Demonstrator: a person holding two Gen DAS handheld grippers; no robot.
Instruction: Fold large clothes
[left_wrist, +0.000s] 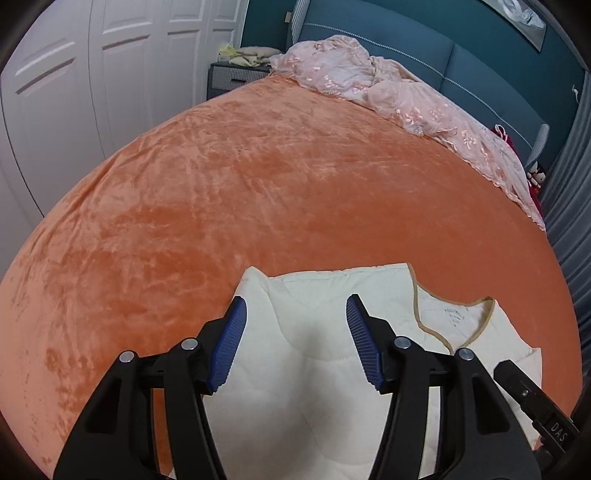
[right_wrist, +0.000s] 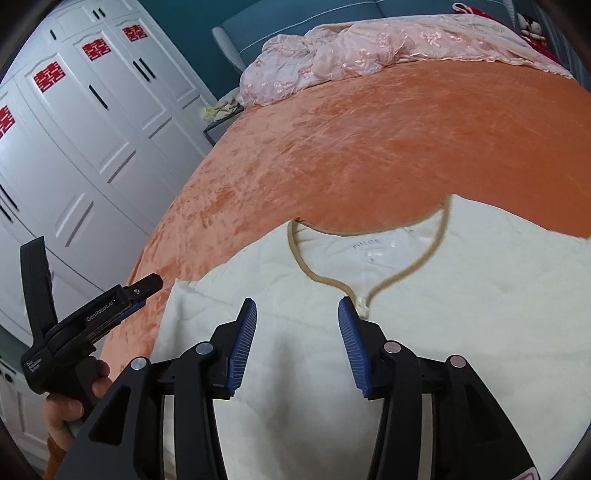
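A cream quilted garment (left_wrist: 306, 365) with a tan-trimmed V neckline (left_wrist: 434, 325) lies flat on the orange bed cover (left_wrist: 240, 192), its left side folded over the body. My left gripper (left_wrist: 295, 341) is open and empty, hovering over the garment's folded left part. In the right wrist view the garment (right_wrist: 461, 314) fills the lower right, neckline (right_wrist: 373, 266) facing away. My right gripper (right_wrist: 297, 345) is open and empty just above the chest, below the neckline's point. The left gripper (right_wrist: 144, 291) also shows there at the garment's left edge, held by a hand.
A crumpled pink lace bedspread (left_wrist: 406, 99) lies along the bed's far edge by the blue headboard (left_wrist: 461, 59). White wardrobe doors (right_wrist: 85, 140) stand left of the bed. A nightstand (left_wrist: 236, 75) sits in the far corner. A grey curtain (left_wrist: 569, 206) hangs on the right.
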